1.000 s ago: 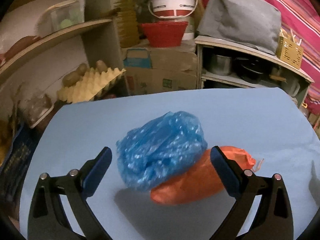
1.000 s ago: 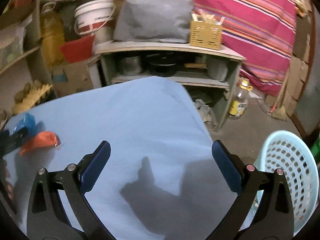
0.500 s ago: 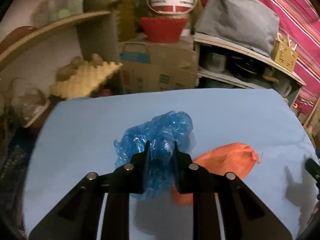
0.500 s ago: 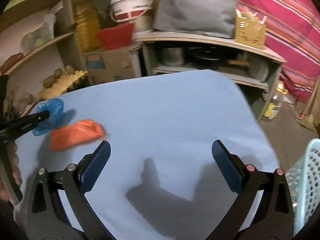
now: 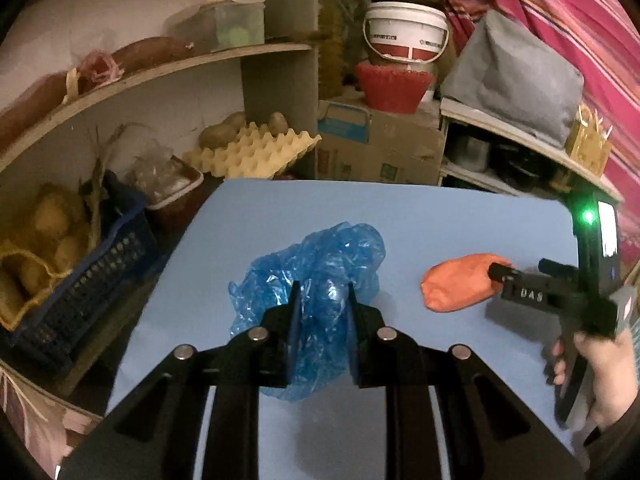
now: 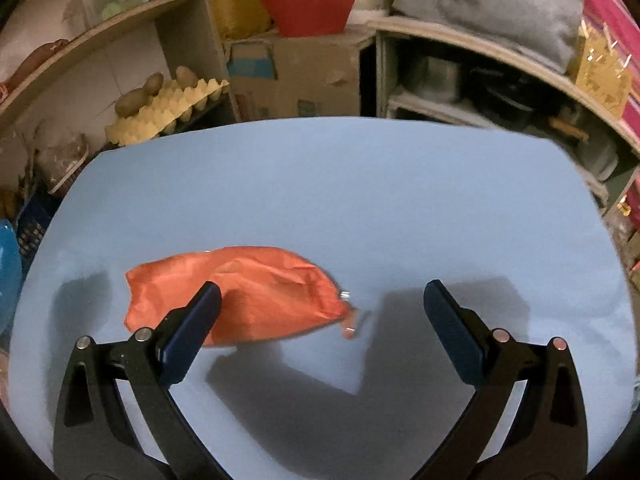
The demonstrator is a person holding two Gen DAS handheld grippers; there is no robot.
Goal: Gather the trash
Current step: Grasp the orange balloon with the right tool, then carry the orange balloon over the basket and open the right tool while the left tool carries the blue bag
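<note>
The left gripper (image 5: 320, 300) points down and forward, and its jaws have just been closing; now they press on the blue plastic bag (image 5: 316, 276). At 3 o'clock in the left wrist view a bare hand (image 5: 600, 376) holds the right gripper (image 6: 320, 312), whose jaws stand wide apart, with nothing gripped.

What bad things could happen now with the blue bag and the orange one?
1. The left gripper pinches only a fold of the thin blue plastic bag; the loose rest could slip out or tear.
2. The right gripper is open and off-centre: the orange bag sits near one finger, so closing now might only nudge it along the blue table.
</note>
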